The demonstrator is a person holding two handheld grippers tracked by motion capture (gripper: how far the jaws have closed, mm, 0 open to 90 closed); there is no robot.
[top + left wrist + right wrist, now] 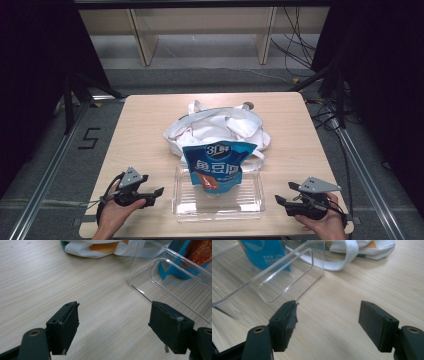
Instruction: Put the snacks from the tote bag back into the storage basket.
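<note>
Item: blue snack bag (220, 167), upright in my clear tray (250, 202), centre-front of tabletop (145, 130); white cloth bag (220, 125) behind. Left gripper (159, 191) and right gripper (278, 200) flank the tray's short ends, jaws apart, empty, about equally near. Tray's long axis runs between them.

a pale wooden bench (145, 125) stands on grey floor (210, 77). at twelve o'clock a light wooden shelf frame (200, 25) lines the wall; black cables (295, 45) trail at two o'clock. dark curtains (30, 75) flank both sides.
</note>
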